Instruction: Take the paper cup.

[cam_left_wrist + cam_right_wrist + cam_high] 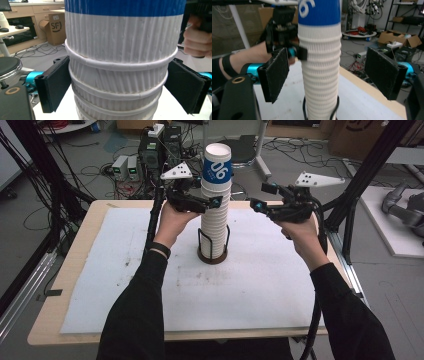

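Note:
A tall stack of white ribbed paper cups (pixel 215 220) stands in a black wire holder (pixel 212 251) on a round brown base at mid-table. The top cup (pixel 217 167) has a blue band with white digits. My left gripper (pixel 212 201) is shut on the stack just below the blue cup, and its pads (pixel 56 87) press against both sides of the ribbed cups (pixel 120 82). My right gripper (pixel 262 197) hovers to the right of the stack, open. Its two pads (pixel 275 75) flank the stack (pixel 322 75) with a gap on each side.
A white mat (pixel 150 285) covers the wooden table (pixel 45 330). Black frame posts (pixel 370 165) stand at both sides. Cables and electronics boxes (pixel 150 155) lie on the floor beyond the far edge. Cardboard boxes (pixel 397 38) sit farther off.

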Tool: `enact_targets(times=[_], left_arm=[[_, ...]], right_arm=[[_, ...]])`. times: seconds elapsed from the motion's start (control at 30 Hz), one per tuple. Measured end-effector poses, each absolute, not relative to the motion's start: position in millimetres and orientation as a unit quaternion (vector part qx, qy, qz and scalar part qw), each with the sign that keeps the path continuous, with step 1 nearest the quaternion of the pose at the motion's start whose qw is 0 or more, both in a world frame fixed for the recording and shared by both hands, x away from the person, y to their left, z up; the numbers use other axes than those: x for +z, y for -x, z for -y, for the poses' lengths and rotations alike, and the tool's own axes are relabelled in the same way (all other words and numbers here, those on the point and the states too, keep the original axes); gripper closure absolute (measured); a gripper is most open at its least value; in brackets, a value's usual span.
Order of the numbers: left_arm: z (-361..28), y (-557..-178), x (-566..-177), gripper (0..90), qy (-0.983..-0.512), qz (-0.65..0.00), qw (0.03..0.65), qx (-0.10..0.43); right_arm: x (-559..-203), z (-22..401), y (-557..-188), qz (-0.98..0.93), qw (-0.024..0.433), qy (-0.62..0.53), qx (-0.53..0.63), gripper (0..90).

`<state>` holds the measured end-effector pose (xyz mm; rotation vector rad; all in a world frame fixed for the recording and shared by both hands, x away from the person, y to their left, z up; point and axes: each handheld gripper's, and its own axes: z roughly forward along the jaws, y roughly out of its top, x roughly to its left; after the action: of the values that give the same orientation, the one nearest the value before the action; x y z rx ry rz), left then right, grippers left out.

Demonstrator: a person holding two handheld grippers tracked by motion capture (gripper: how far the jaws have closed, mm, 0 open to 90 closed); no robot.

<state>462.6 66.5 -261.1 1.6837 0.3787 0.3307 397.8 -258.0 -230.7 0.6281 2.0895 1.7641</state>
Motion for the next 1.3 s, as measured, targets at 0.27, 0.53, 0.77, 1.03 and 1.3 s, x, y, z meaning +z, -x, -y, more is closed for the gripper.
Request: enact_targets(times=[0.27, 0.53, 0.77, 1.03, 1.3], left_arm=[[-66, -463, -262, 11.5, -0.735, -0.169, 0.641, 0.143], [-66, -463, -261, 11.5, -0.737, -0.167, 0.639, 0.144], [-66, -463, -261, 11.5, -0.737, -0.167, 0.638, 0.144], [-66, -463, -261, 11.5, -0.738, -0.166, 0.638, 0.144], [-67, -463, -261, 11.5, -0.738, -0.167, 0.638, 0.144]], right_arm=[[-199, 233, -413, -0.729, 0.172, -0.21, 0.628, 20.6], [-170, 208, -424, -0.721, 0.17, -0.212, 0.638, 20.6], [-155, 189, -432, -0.719, 0.168, -0.218, 0.639, 20.6], [-150, 165, -443, -0.729, 0.166, -0.235, 0.621, 20.6], [-155, 155, -449, -0.732, 0.159, -0.252, 0.613, 30.7]])
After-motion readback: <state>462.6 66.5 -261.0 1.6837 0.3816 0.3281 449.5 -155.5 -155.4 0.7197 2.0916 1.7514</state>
